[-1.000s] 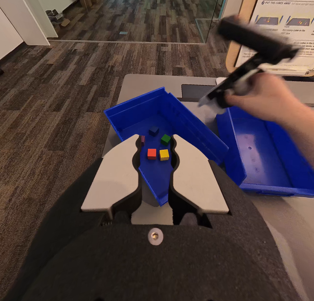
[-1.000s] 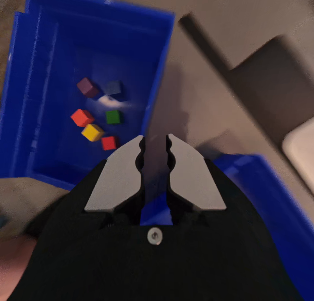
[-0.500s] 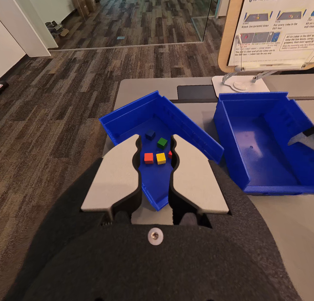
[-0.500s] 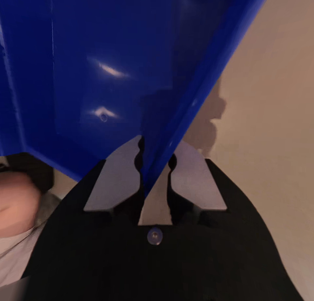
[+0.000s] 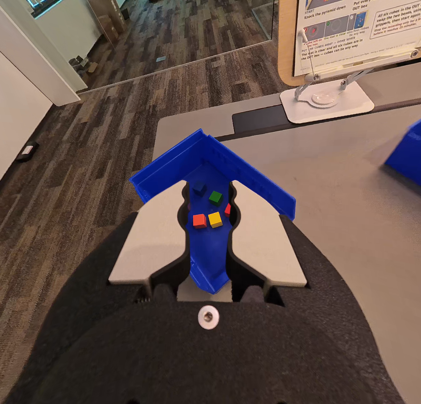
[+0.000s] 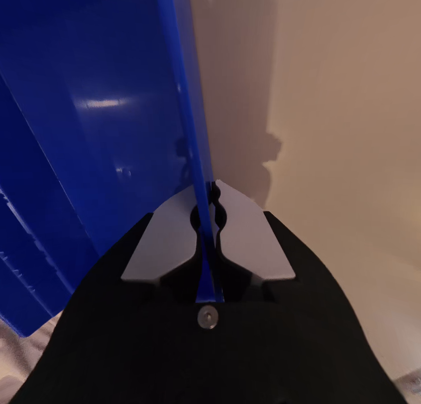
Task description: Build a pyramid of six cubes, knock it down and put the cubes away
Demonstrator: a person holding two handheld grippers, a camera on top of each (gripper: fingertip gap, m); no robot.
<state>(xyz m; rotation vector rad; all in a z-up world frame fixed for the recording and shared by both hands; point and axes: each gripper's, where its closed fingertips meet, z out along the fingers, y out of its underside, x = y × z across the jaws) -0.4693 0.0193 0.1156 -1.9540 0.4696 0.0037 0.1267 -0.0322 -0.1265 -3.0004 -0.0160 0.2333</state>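
In the left wrist view a blue bin at the table's left edge holds several cubes: dark blue, green, orange-red, yellow and a red one half hidden by my finger. My left gripper hangs open over this bin, with the bin's near corner between the finger bases and no pad pressing on it. My right gripper is shut on the side wall of a second, empty blue bin. That bin also shows blurred at the right edge of the left wrist view.
The grey table runs on to the right, and its left edge drops to the patterned floor. An instruction board stands on a white base at the back, next to a dark inset. Left tips to right tips: about 65 centimetres.
My right gripper swung from above the cube bin to the empty bin, straddled its wall and closed on it. That bin has shifted to the right. My left gripper stayed open over the cube bin.
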